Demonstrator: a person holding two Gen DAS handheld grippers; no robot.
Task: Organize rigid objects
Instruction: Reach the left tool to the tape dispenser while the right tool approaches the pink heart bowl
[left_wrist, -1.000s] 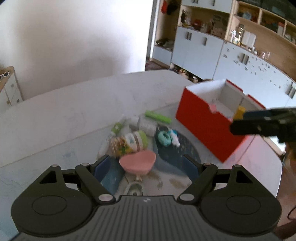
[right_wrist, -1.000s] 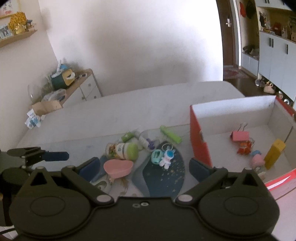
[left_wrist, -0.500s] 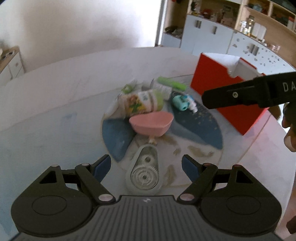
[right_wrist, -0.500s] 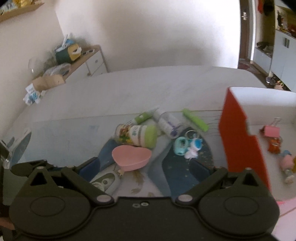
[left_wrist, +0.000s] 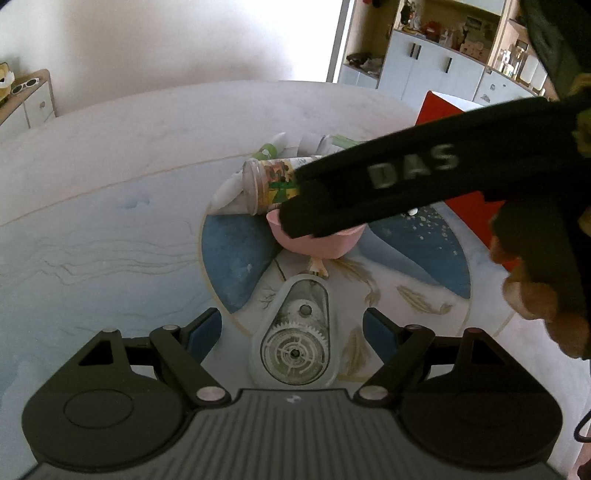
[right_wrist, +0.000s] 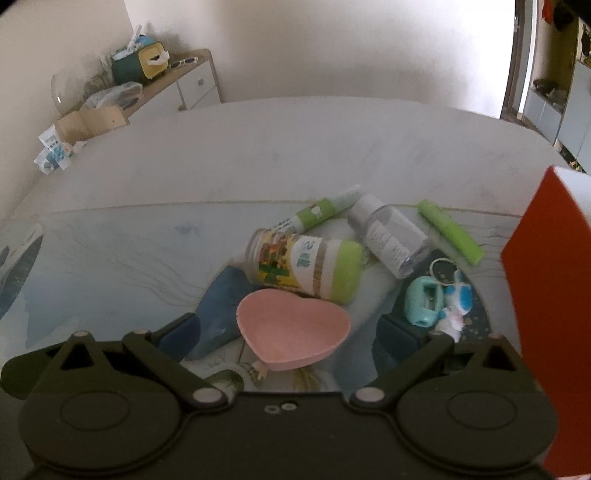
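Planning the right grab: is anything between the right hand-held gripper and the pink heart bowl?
Nothing visible: the bowl lies just ahead, centred between the open fingers of the right hand-held gripper.

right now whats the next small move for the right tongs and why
Probably ease the right tongs a little lower and close on the pink heart dish. Its jaws are open with the dish between them, not yet gripped, and the red box stands just to the right.
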